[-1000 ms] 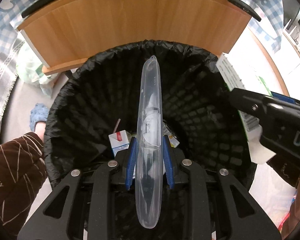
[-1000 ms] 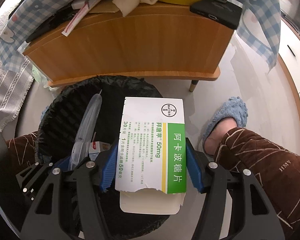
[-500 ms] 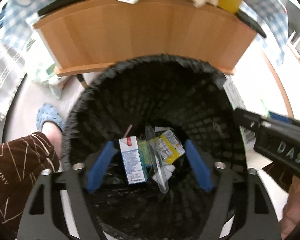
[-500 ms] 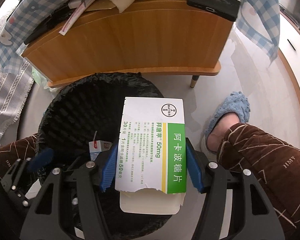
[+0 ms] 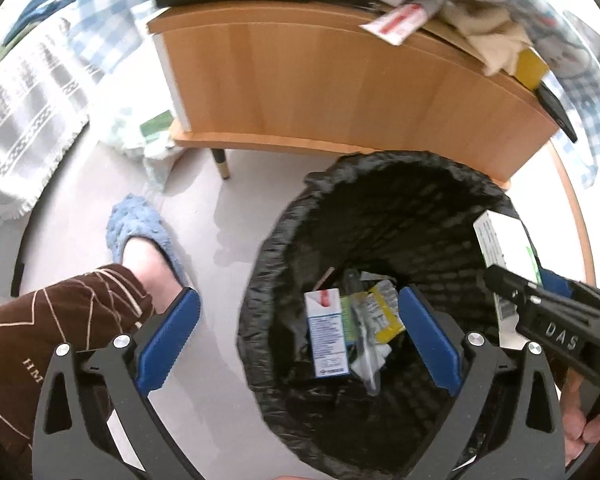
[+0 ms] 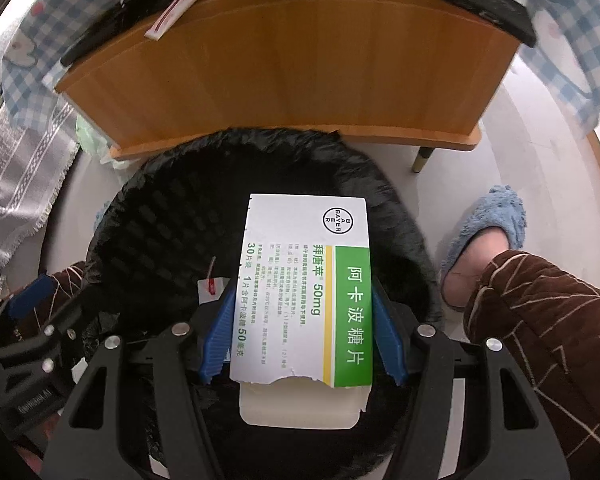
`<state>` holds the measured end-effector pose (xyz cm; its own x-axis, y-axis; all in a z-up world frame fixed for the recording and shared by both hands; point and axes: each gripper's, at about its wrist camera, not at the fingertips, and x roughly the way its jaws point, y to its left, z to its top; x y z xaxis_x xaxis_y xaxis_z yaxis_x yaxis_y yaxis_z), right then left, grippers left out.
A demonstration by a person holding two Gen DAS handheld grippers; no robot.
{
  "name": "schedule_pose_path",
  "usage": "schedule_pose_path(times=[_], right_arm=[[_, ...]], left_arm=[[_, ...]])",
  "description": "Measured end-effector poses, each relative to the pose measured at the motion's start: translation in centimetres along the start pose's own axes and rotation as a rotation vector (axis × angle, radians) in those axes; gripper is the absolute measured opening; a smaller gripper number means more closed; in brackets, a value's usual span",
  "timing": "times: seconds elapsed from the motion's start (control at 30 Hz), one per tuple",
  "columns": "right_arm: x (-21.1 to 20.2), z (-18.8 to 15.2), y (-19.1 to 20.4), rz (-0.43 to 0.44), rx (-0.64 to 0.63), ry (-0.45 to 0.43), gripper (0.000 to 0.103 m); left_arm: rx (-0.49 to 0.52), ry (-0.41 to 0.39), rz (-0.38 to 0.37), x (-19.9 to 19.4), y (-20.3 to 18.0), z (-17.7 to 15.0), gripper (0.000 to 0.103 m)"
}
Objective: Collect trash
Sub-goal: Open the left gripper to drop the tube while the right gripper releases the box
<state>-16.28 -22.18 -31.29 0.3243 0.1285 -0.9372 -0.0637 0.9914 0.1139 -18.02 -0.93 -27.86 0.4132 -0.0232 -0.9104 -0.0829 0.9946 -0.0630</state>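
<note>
A black-lined trash bin [image 5: 284, 236] stands on the floor under both grippers. At its bottom lie a clear plastic case [image 5: 364, 340], a small white and blue carton [image 5: 327, 332] and a yellow wrapper [image 5: 384, 312]. My left gripper [image 5: 298, 340] hangs over the bin's left rim, its jaws opening wide with nothing held between them. My right gripper [image 6: 302, 332] is shut on a white and green medicine box [image 6: 306, 280], held above the bin [image 6: 148, 208]. The same box [image 5: 500, 248] shows at the right in the left wrist view.
A wooden low table [image 5: 340, 80] stands just behind the bin, loaded with cloth, a phone and packets. A person's legs in brown trousers and blue slippers [image 5: 140, 232] [image 6: 488, 232] flank the bin. A grey patterned rug [image 5: 20, 112] lies at the left.
The left gripper opened and let go of the clear plastic case, which dropped to the bin's bottom. That gripper then shifted left and up. The right gripper still holds the box over the bin.
</note>
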Motion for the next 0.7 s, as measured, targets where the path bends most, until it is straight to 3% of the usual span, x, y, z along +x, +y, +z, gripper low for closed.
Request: schedule_pose_path(times=[0.7], right_arm=[[6.7, -1.9, 1.9, -0.012, -0.045, 0.108, 0.06]], left_arm=[[-0.018, 0.085, 0.034, 3.2, 2.1, -1.1, 0.097]])
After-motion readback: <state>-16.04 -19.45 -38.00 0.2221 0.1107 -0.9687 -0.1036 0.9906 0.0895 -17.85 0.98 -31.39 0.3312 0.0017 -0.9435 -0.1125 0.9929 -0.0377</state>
